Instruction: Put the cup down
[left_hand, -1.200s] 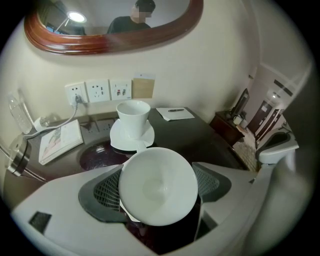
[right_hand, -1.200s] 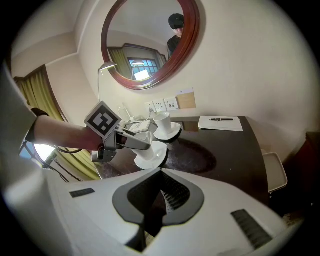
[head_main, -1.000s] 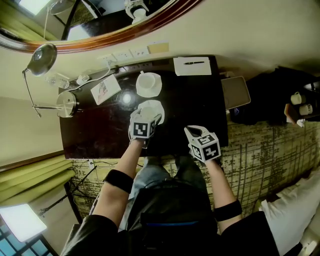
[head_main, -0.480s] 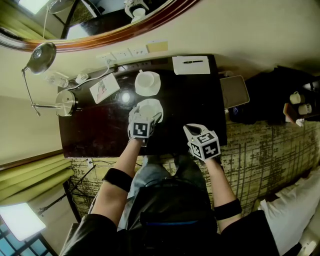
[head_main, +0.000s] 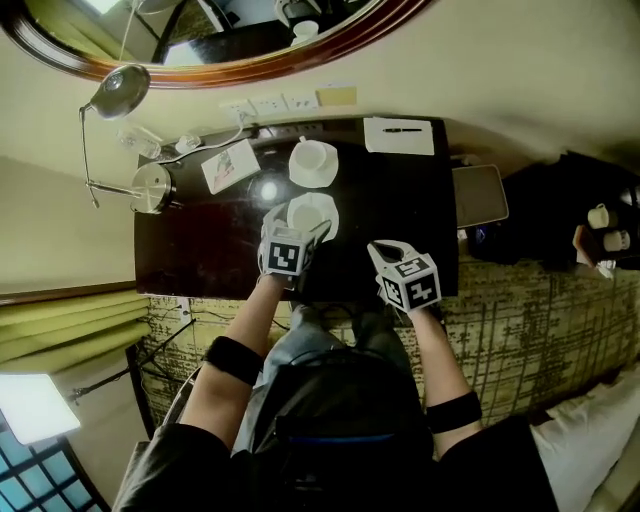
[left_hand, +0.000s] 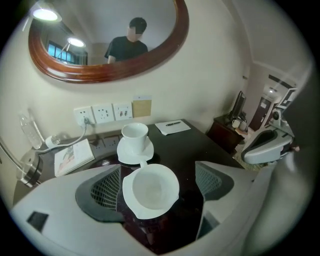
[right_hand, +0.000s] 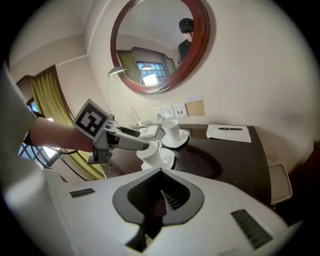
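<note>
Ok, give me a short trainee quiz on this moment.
1. True or false: the right gripper holds something.
2. How many white cups stand on the dark table? A one, B two, C three.
3. What stands between the left gripper's jaws, and do they press on it?
Key: 1 false, it is shut and empty. 2 B, the near cup and the far cup. 3 The near cup; no, the jaws have just been opening and stand clear of it.
</note>
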